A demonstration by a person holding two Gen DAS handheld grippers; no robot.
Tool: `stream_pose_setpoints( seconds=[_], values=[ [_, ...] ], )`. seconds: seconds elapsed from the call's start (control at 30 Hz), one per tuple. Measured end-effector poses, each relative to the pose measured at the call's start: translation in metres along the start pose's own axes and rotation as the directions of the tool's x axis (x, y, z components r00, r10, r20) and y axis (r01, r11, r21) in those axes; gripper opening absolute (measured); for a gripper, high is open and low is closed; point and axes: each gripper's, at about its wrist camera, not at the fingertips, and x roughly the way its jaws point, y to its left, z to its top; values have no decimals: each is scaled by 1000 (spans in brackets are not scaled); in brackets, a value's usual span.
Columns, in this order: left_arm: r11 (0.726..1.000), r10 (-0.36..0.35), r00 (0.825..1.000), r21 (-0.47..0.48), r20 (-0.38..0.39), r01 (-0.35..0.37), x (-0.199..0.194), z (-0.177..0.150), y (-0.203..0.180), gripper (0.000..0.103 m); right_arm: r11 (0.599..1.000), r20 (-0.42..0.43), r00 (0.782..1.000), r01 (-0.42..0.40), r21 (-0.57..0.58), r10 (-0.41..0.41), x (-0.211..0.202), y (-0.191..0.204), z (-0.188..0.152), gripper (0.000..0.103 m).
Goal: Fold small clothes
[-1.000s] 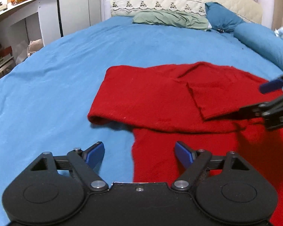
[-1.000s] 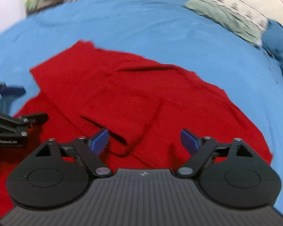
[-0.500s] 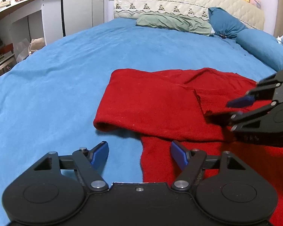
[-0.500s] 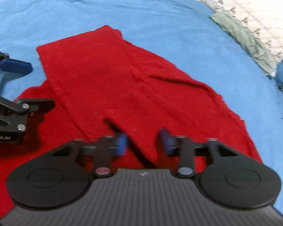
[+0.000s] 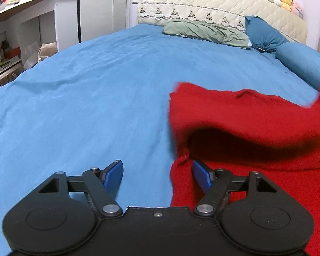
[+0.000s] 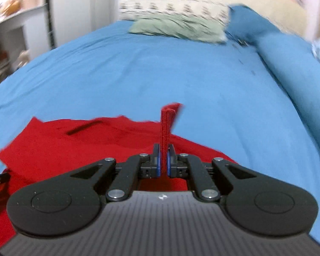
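A red knitted sweater (image 5: 245,115) lies on the blue bedsheet (image 5: 96,98), partly lifted and folded over itself. My left gripper (image 5: 157,173) is open and empty, low over the sweater's left edge, which lies between its fingers. My right gripper (image 6: 163,160) is shut on a strip of the red sweater (image 6: 166,125), a cuff or sleeve end that sticks up between the blue pads. The rest of the sweater (image 6: 74,145) spreads out below and to the left in the right wrist view.
A green pillow (image 5: 204,33) and blue pillows (image 5: 264,34) lie at the quilted headboard (image 5: 202,6). A blue bolster (image 5: 303,64) runs along the right side. White shelves (image 5: 32,21) stand off the bed's left edge.
My right gripper has shut on the sweater's sleeve end and lifted it, pulling the cloth up and to the right. The sweater's upper layer has risen off the lower one. My left gripper stayed open.
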Motion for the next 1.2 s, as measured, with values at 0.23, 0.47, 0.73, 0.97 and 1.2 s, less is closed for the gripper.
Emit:
stream_pose_setpoints(
  seconds=[0.23,0.47,0.73,0.97,1.2],
  values=[
    [1000,8,1000,-5,-28,-9,12,9,0,74,970,-29,999,27,240,-21,10,-72,-53,21],
    [999,26,999,37,-37,-24,1,7,-8,70,952,-54,999,22,305,-6,17,-92,-102,39],
    [979,-144,987,155,70,131,-27,37,-49,85,979,85,996,17,202,-35,-15,-70,-96,103],
    [978,-177,982,95,-69,184,22,28,-58,81,976,-52,998,29,216,-18,33,-62,-105,103],
    [975,-193,978,97,-81,201,22,21,-55,80,984,41,999,-2,178,-6,16,-59,-102,103]
  ],
)
